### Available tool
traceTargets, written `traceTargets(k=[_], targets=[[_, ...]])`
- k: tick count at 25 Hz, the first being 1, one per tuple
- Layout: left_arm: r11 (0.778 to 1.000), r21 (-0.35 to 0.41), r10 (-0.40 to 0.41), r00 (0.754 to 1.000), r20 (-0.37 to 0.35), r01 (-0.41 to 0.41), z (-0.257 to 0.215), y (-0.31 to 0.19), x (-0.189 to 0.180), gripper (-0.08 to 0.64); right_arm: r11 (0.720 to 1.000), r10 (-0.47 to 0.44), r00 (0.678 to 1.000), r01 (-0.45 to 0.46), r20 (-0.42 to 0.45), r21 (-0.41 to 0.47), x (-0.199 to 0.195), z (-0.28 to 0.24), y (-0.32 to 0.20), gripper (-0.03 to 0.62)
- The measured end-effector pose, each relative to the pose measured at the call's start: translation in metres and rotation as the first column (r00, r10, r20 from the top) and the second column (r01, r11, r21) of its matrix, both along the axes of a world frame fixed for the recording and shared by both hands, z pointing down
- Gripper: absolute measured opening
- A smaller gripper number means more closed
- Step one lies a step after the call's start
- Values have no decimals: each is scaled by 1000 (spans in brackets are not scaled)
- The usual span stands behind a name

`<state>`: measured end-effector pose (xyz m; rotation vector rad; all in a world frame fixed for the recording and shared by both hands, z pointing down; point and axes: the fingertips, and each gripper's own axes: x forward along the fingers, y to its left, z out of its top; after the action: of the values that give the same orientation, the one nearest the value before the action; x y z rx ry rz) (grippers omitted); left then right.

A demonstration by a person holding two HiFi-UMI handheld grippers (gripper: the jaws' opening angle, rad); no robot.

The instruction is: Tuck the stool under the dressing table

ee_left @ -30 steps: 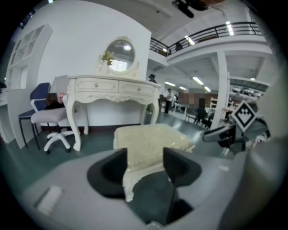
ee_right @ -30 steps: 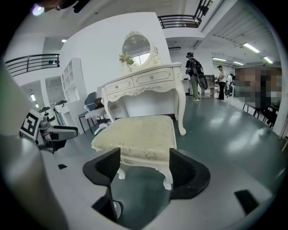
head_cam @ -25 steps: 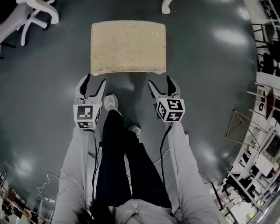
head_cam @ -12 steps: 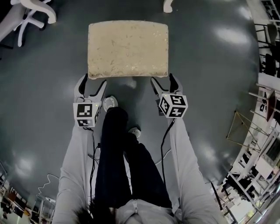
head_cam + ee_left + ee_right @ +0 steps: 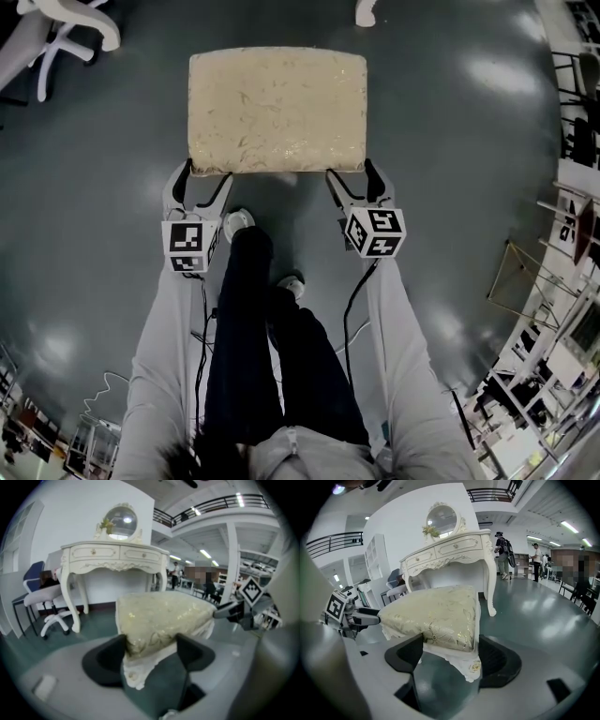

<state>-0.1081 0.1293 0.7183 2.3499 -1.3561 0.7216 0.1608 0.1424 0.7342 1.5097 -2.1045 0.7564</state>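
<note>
- Two near corners of the cushioned stool (image 5: 277,108) now sit inside your tongs, one corner to each pair. The stool stands on the floor straight ahead of both, with its cream seat running away from the jaw tips.
- Your left gripper (image 5: 200,178) has its jaws spread wide, and they have just been opening further. The stool's left near corner, cushion and carved white frame, lies between them, and I see no squeeze on it.
- Your right gripper (image 5: 353,176) is spread too and straddles the right near corner. The cushion nearly fills the gap from pad to pad, but no clamping shows.
- A second ago both pairs hung short of the stool's near edge, clear of it. Since then they have come down and forward until the tips overlap that edge.
- I judge from this that the approach is finished and closing on the corners is the step in hand. The push itself has not started.
- The dressing table (image 5: 115,557) stands beyond the stool's far edge, well ahead of your jaws. The space between its legs is open, and the stool is still out in front of it, not under it.
- An office chair (image 5: 47,602) sits beside the table, ahead and to the left of your left gripper.
- Your shoe (image 5: 236,223) is just behind the tongs and between them, so mind your step as you push.
</note>
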Motion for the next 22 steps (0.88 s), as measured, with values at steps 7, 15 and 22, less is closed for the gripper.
traceTargets(k=[7,15,22], targets=[[1000,-6,8,1000,16,-8,3,-7,-4,348,1000,4,1000,-4,-7,-16,-4,4,-4,373],[1000,0,24,1000,17,-24,-8,-69,-19,347,1000,29,1000,-29,-12,-12,-20,-6,-61,374],[999,-15,28,999,31,-28,0,-75,-19,348,999,47,999,-47,-11,-21,-21,3,-63,377]])
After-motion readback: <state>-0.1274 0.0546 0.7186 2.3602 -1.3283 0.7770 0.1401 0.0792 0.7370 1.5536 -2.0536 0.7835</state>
